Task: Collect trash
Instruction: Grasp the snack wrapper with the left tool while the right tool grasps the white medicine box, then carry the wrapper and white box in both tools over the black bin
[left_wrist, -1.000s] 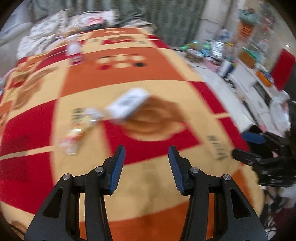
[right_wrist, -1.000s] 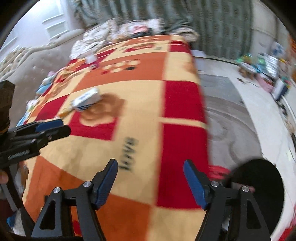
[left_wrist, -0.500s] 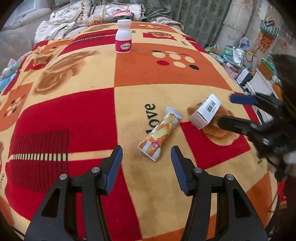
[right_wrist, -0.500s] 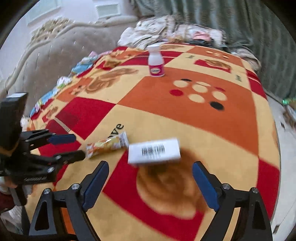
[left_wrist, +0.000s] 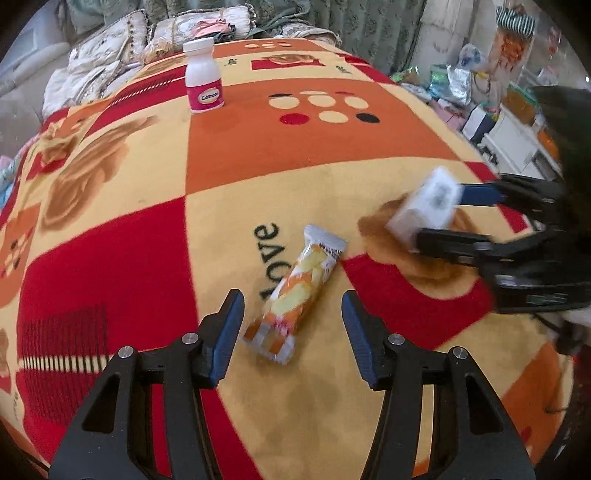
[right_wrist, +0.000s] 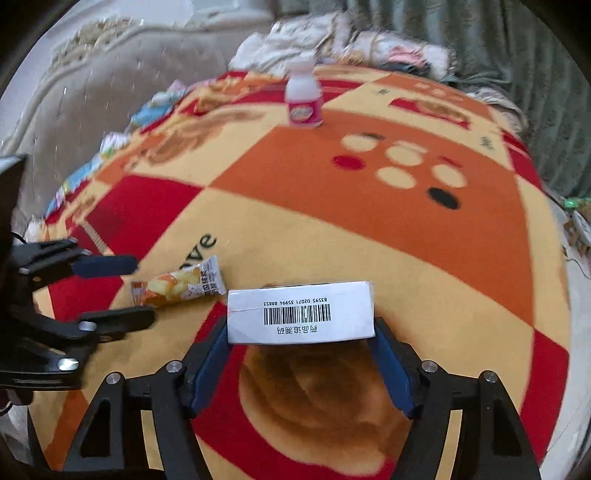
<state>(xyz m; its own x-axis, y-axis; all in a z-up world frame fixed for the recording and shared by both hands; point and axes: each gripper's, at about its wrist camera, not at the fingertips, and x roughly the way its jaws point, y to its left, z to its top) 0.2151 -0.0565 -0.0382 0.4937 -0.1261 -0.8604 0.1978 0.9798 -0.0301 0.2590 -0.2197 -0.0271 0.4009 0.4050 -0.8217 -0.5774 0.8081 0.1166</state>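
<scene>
An orange and yellow snack wrapper (left_wrist: 295, 291) lies on the patterned blanket (left_wrist: 295, 155). My left gripper (left_wrist: 291, 325) is open, its fingers on either side of the wrapper's near end. The wrapper also shows in the right wrist view (right_wrist: 181, 282), between the left gripper's fingers (right_wrist: 122, 291). A white barcoded box (right_wrist: 301, 312) lies between the fingers of my right gripper (right_wrist: 301, 347), which touch or nearly touch its two ends. In the left wrist view the box (left_wrist: 424, 206) is blurred between the right gripper's fingers (left_wrist: 454, 216).
A white bottle with a pink label (left_wrist: 203, 77) stands upright far back on the blanket, also in the right wrist view (right_wrist: 303, 98). Pillows and bedding (left_wrist: 110, 55) lie behind it. A padded headboard (right_wrist: 92, 92) is at the left. Cluttered floor items (left_wrist: 480, 92) are to the right.
Both grippers have moved forward. The left gripper now straddles the wrapper. The right gripper has reached the white box and narrowed around its ends.
</scene>
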